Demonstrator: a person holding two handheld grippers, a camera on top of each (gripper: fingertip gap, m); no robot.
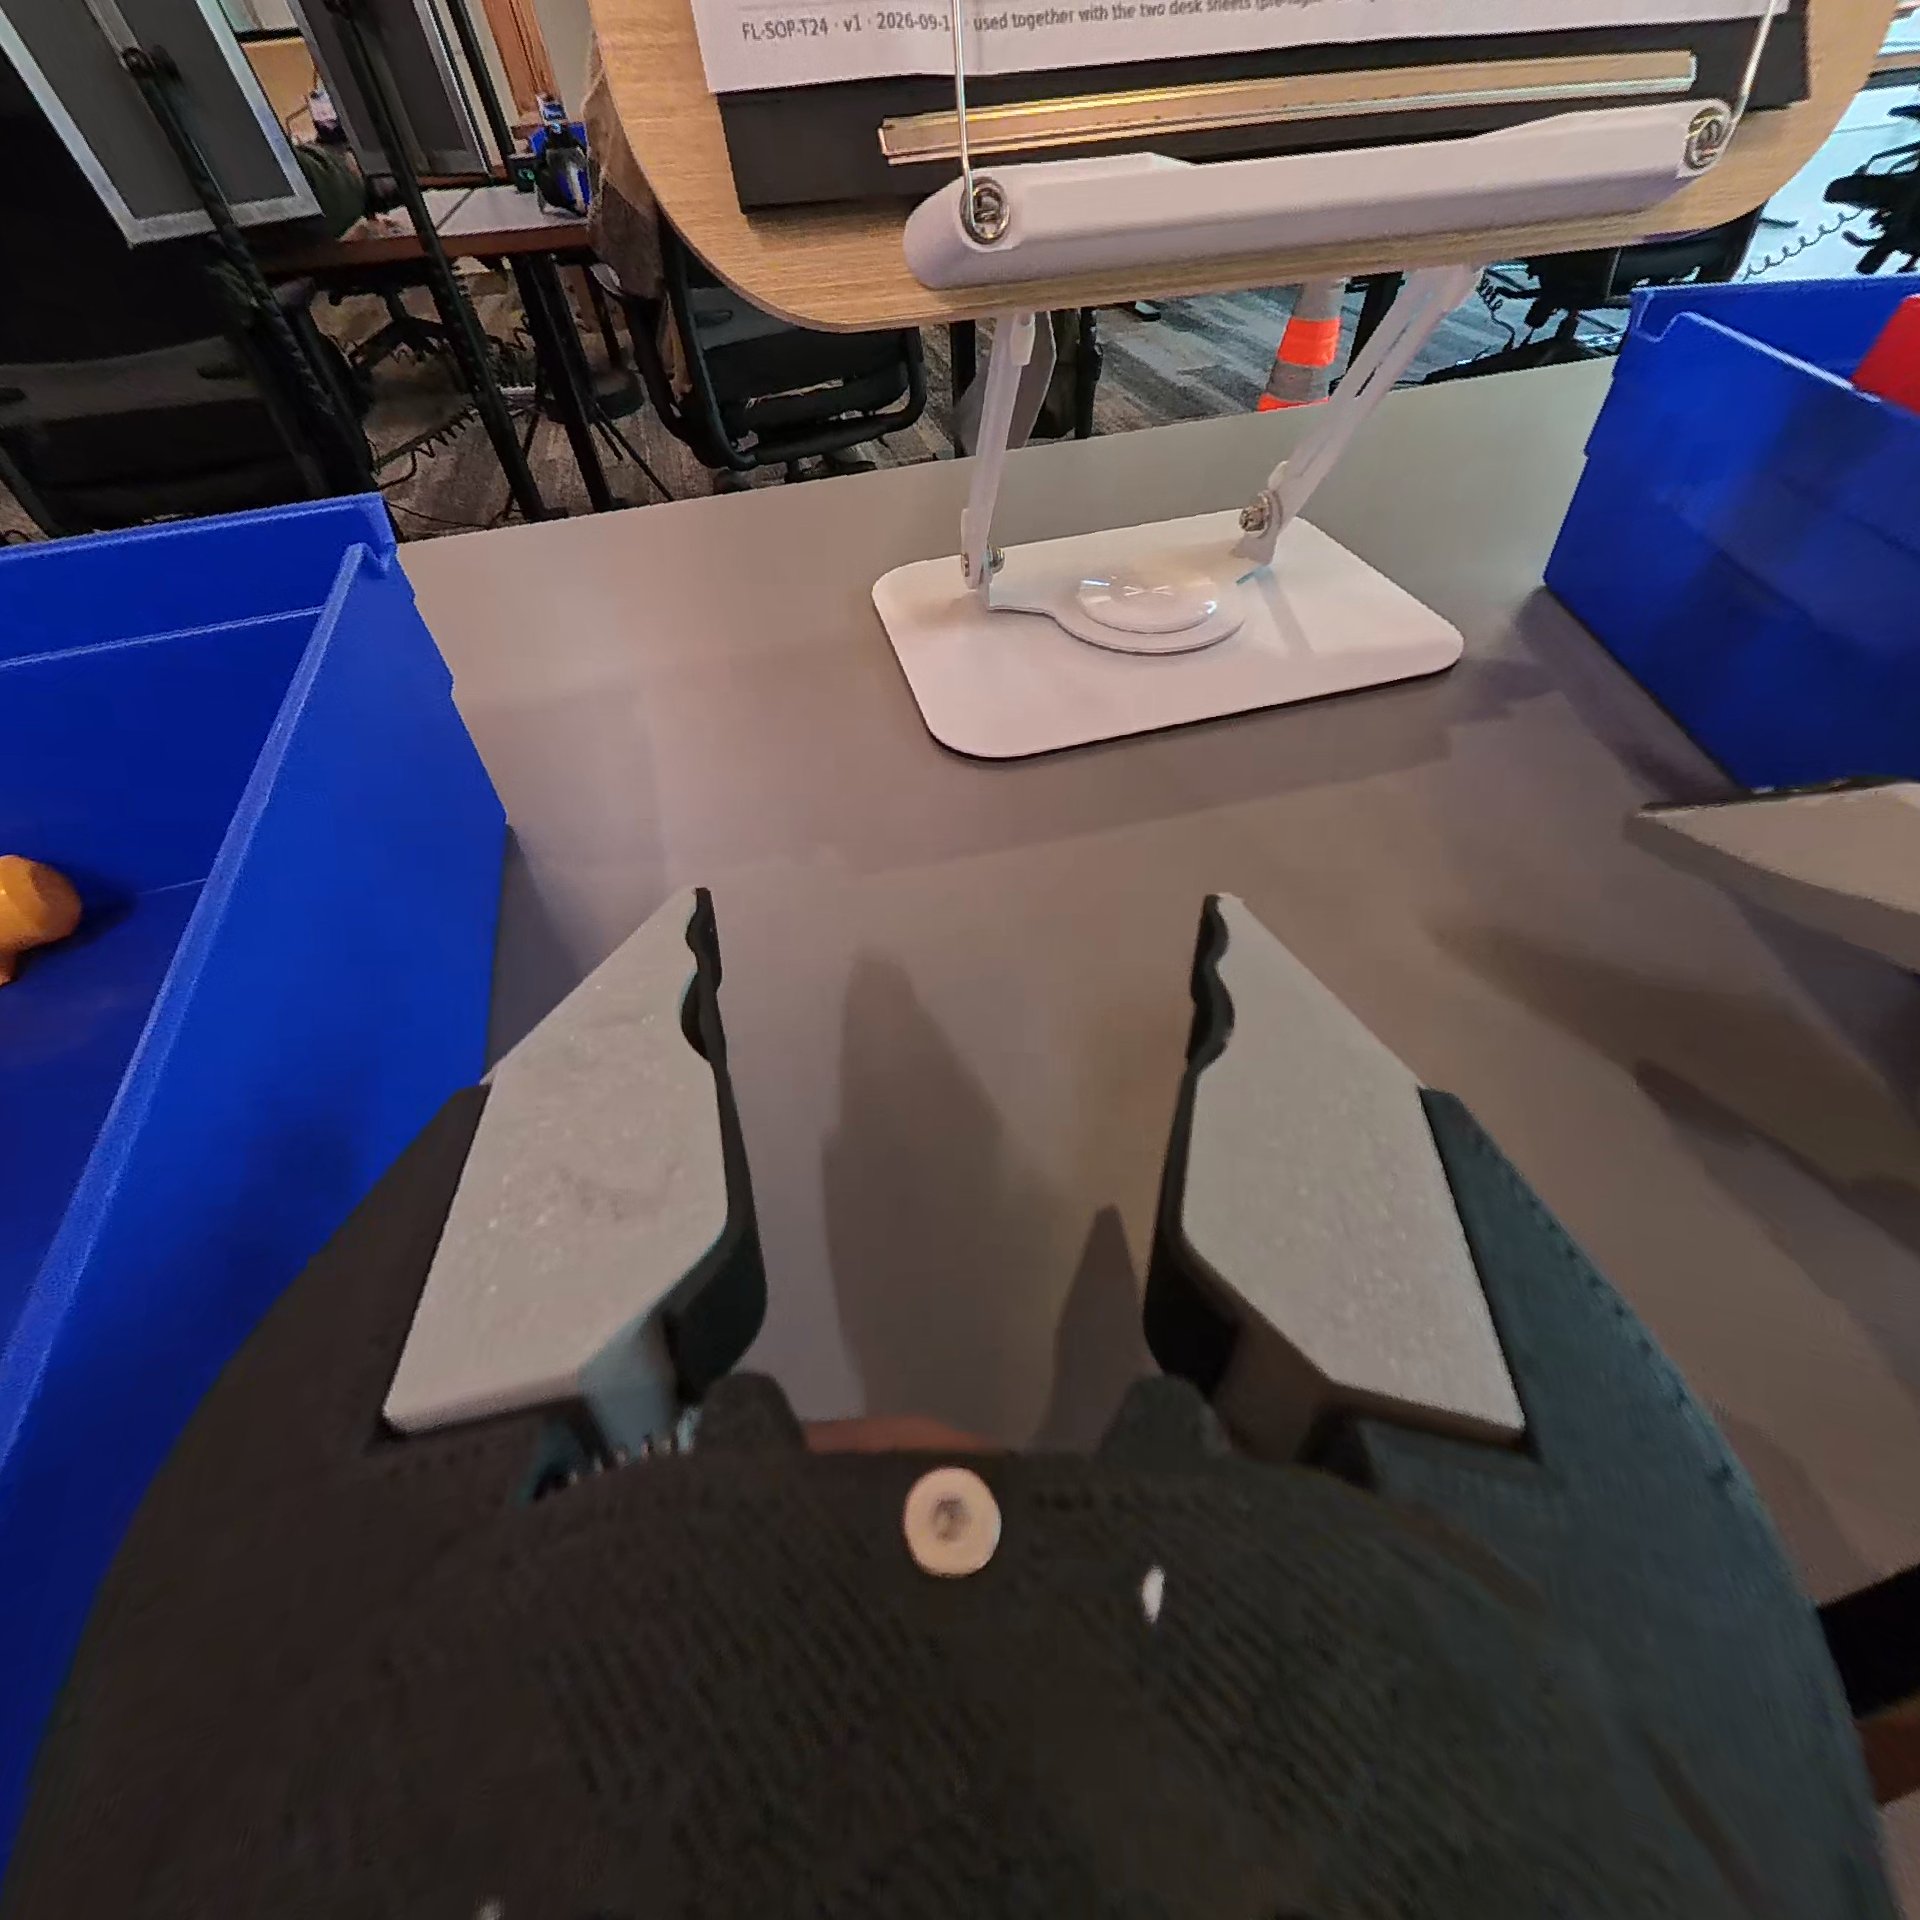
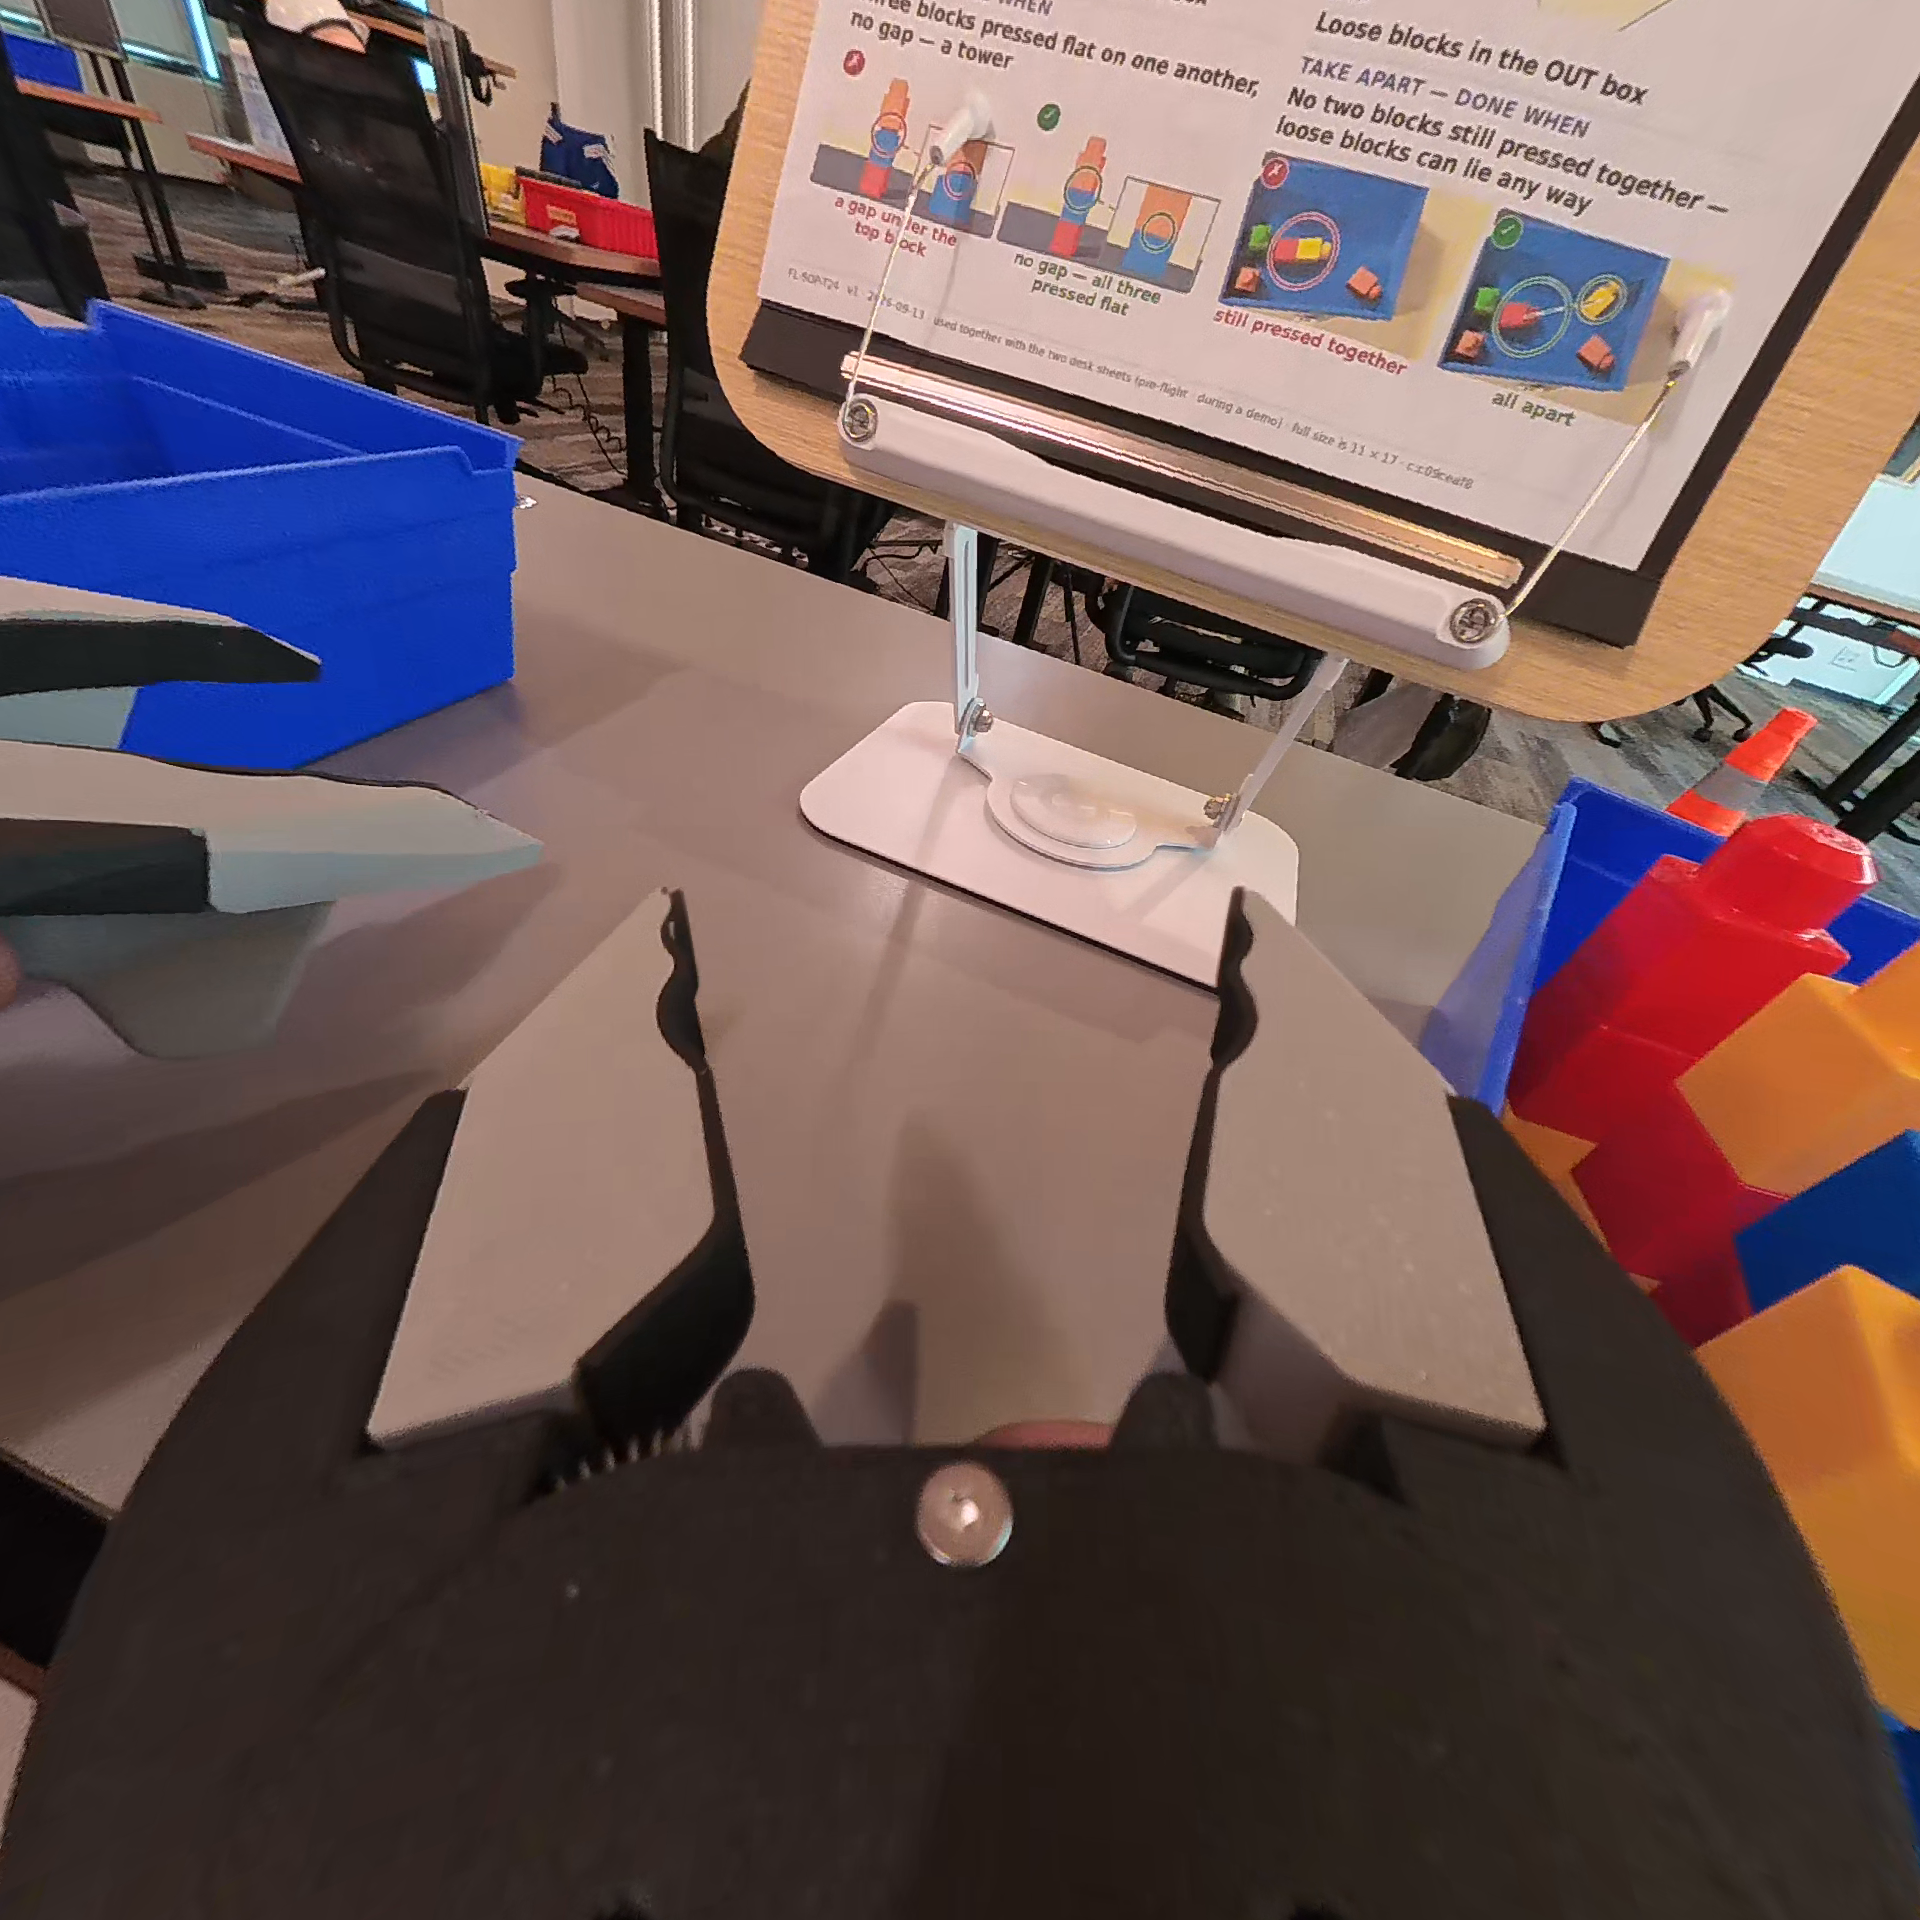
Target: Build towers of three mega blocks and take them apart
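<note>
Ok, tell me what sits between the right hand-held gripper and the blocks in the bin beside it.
Only the blue bin's near wall. The right hand-held gripper is open over bare table, and the stacked blocks rise above that wall, so coming from above looks unobstructed.

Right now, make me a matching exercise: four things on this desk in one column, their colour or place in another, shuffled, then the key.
Things:
1. left bin
2. right bin
3. document stand base
4. left gripper

Descriptions:
A. white, at the middle of the table's far side
B. holds stacked red, orange and blue blocks
C. open above bare grey table
D. holds a lone orange piece

Pairs: 1-D, 2-B, 3-A, 4-C
</note>
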